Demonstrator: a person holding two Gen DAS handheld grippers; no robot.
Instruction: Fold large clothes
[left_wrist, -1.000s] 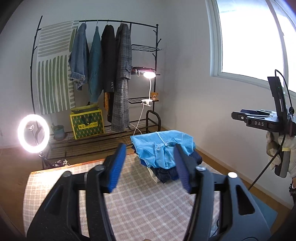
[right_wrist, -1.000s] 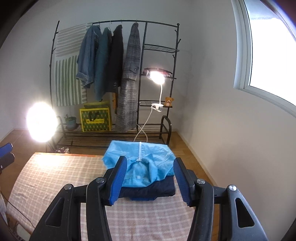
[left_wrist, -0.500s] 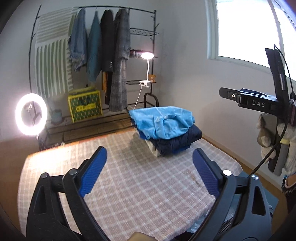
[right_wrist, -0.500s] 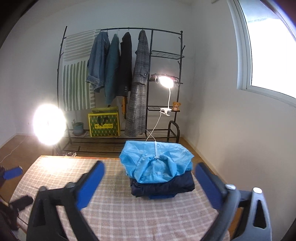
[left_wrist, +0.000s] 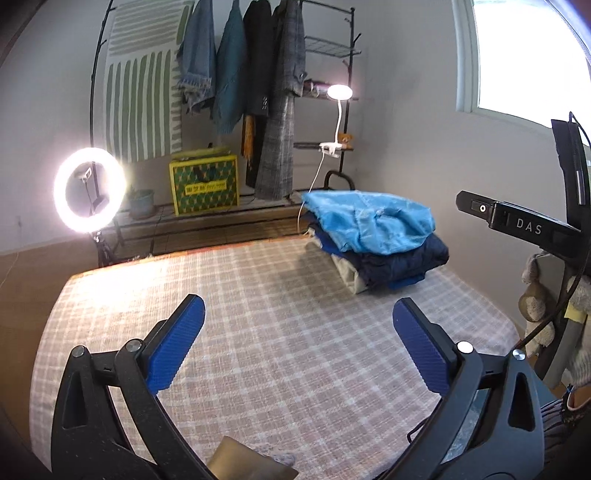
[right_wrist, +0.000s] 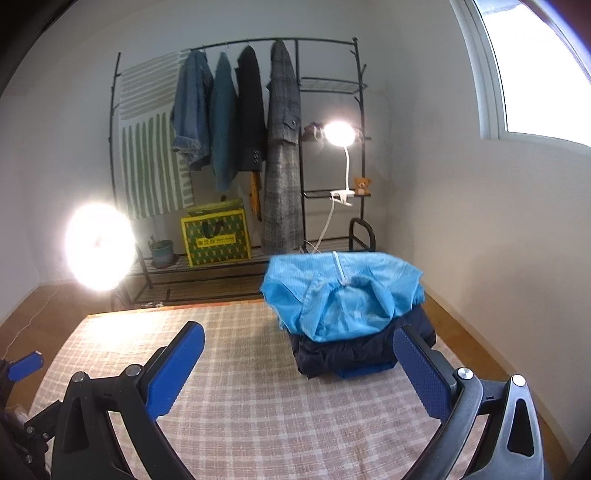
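A stack of folded clothes sits at the far right of the checked tablecloth (left_wrist: 277, 314). Its top piece is a light blue garment (left_wrist: 369, 221) (right_wrist: 343, 291), lying on a navy one (left_wrist: 399, 258) (right_wrist: 343, 350). My left gripper (left_wrist: 298, 302) hovers over the bare cloth short of the stack, its jaws opening wide with nothing between them. My right gripper (right_wrist: 299, 330) is open and empty, its right finger just in front of the stack's near edge. Neither touches the clothes.
A black clothes rack (right_wrist: 295, 110) with hanging coats stands behind the table, with a yellow-green box (right_wrist: 216, 236) and a clip lamp (right_wrist: 340, 133). A ring light (left_wrist: 88, 190) glows at the far left. The wall runs close on the right. A tan item (left_wrist: 251, 461) lies at the near edge.
Both grippers have opened from half shut to wide. Both have sunk toward the table, so the stack and the cloth now look nearer and larger.
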